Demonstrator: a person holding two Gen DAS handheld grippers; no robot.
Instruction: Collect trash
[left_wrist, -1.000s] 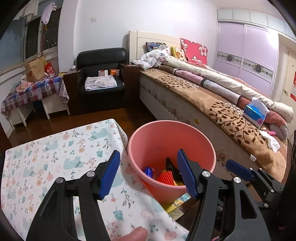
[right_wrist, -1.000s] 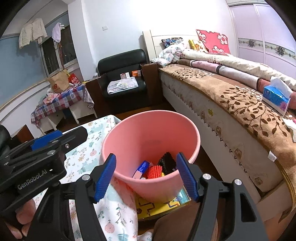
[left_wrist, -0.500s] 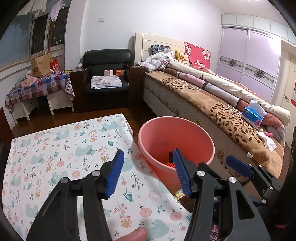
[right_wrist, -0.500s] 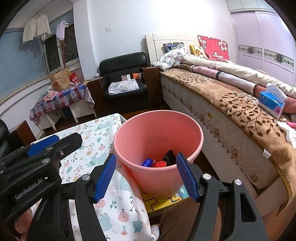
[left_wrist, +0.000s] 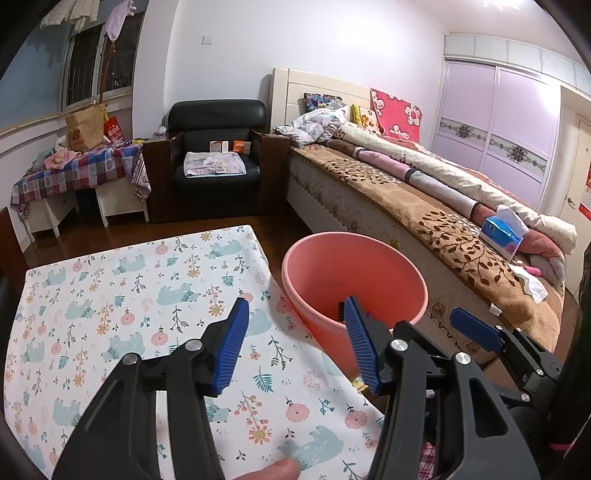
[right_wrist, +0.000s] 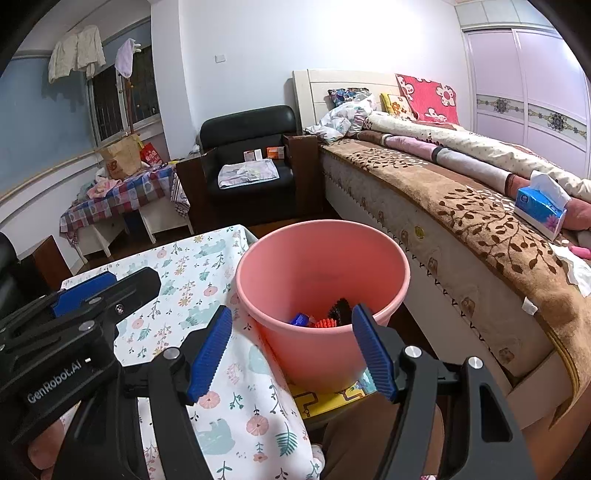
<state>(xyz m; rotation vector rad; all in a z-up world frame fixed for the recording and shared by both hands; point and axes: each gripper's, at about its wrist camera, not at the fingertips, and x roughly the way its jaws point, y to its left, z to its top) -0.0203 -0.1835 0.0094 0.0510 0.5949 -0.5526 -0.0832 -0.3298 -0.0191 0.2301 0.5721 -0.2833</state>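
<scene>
A pink bucket (left_wrist: 354, 269) stands on the floor beside the table with the floral cloth (left_wrist: 122, 295); it also shows in the right wrist view (right_wrist: 325, 266). Inside it lie a blue wrapper (right_wrist: 301, 318), a red ridged piece (right_wrist: 325, 324) and a black piece (right_wrist: 340, 308). My left gripper (left_wrist: 295, 345) is open and empty above the table's right edge, near the bucket. My right gripper (right_wrist: 291, 349) is open and empty just in front of the bucket. The left gripper's body (right_wrist: 74, 325) shows at the left of the right wrist view.
A bed with a brown blanket (left_wrist: 424, 210) runs along the right, a blue tissue pack (left_wrist: 504, 236) on it. A black armchair (left_wrist: 218, 155) and a checked-cloth table (left_wrist: 77, 170) stand at the back. A yellow mat (right_wrist: 332, 400) lies under the bucket.
Both grippers have pulled back and up from the bucket, which now looks smaller and farther. More of the floral tablecloth shows in the left wrist view. Both stay open.
</scene>
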